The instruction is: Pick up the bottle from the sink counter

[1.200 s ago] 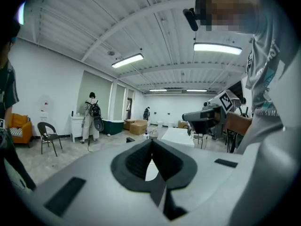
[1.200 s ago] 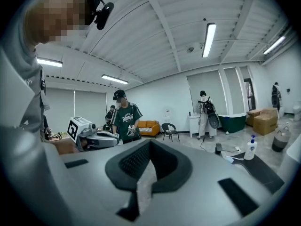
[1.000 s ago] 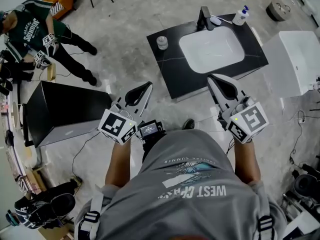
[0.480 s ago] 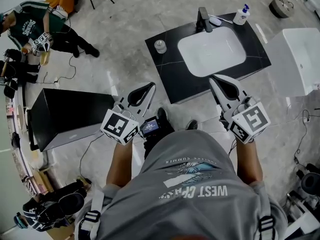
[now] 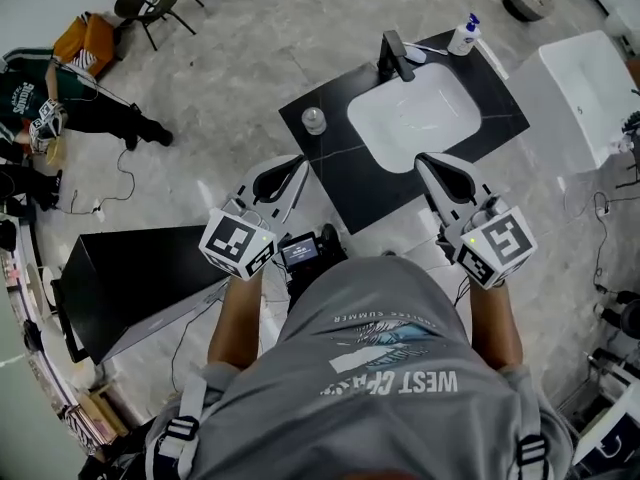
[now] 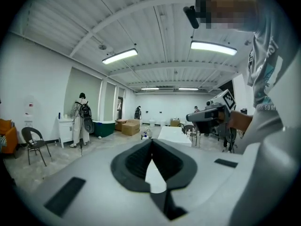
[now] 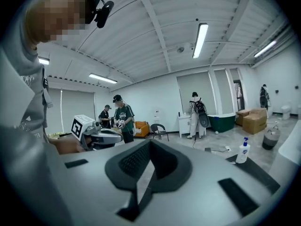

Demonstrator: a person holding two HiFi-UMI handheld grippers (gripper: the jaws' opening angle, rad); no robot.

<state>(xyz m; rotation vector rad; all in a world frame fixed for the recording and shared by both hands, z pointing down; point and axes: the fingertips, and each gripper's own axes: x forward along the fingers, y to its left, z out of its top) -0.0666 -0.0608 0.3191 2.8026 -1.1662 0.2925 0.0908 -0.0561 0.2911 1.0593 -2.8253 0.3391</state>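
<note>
Both claws are pressed together and empty: left gripper (image 6: 151, 141), right gripper (image 7: 149, 143). The head view places the bottle (image 5: 463, 36) upper right, on the far corner of the sink counter (image 5: 335, 163). Only the right gripper view shows it side-on, at lower right.

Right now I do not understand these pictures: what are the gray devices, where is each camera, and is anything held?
A person holds two hand tools: the left gripper and the right gripper. The head view looks down from a camera on the person's head; each gripper view looks along that gripper's own jaws. Both jaws are shut and empty. Ahead stands a black sink counter with a white basin, a faucet, a pump bottle at the far corner and a small clear container.
</note>
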